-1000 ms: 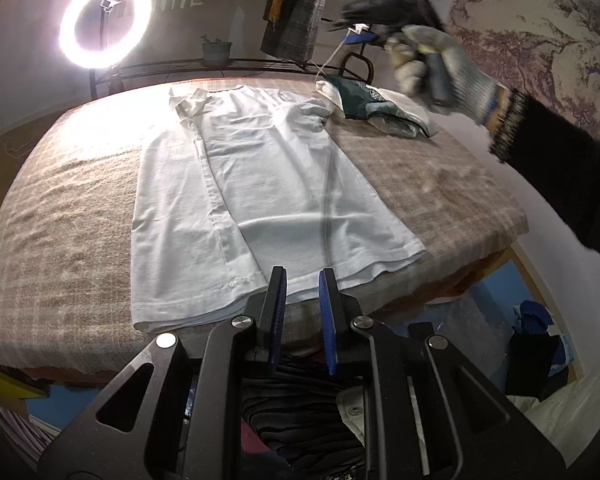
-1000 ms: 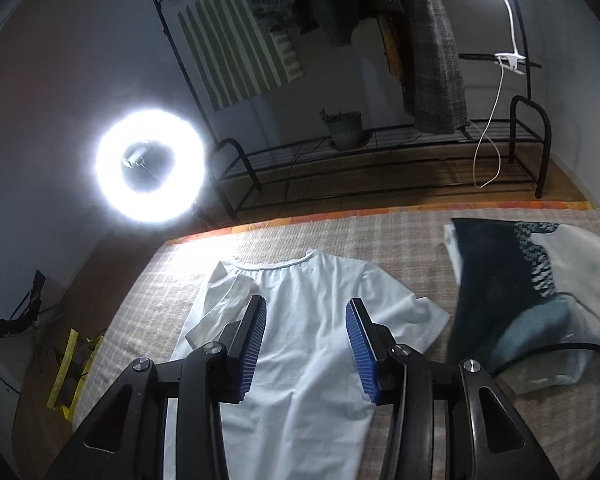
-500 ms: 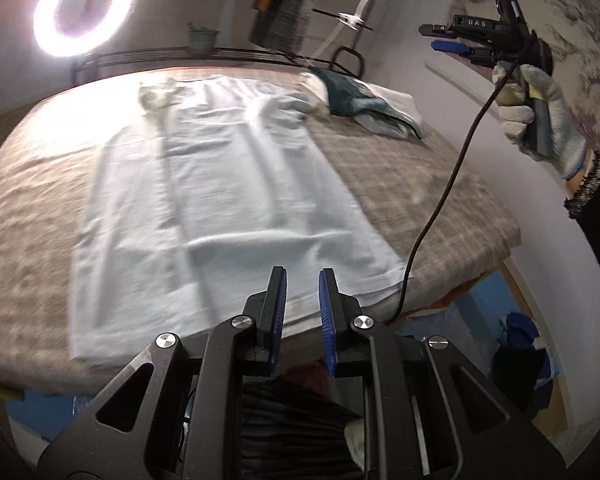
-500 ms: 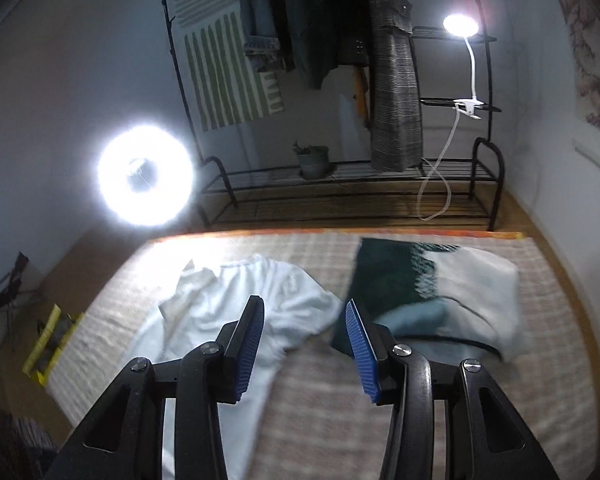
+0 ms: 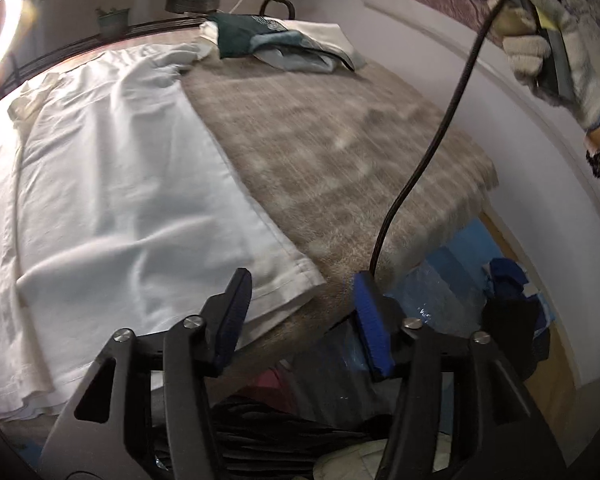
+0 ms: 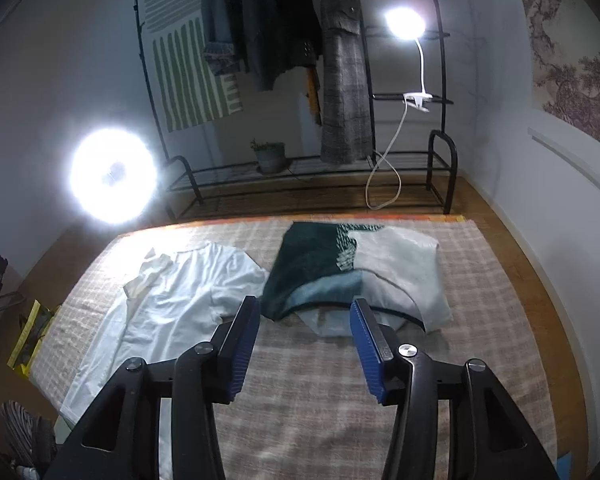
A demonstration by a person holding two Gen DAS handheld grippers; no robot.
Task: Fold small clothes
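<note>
Both empty and wide open, the left gripper (image 5: 300, 312) nears the white T-shirt (image 5: 120, 184) hem corner; the right gripper (image 6: 304, 344) hovers; next, pinching that corner.

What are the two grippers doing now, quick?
Left hand-held gripper: open, holding nothing.
Right hand-held gripper: open, holding nothing.
</note>
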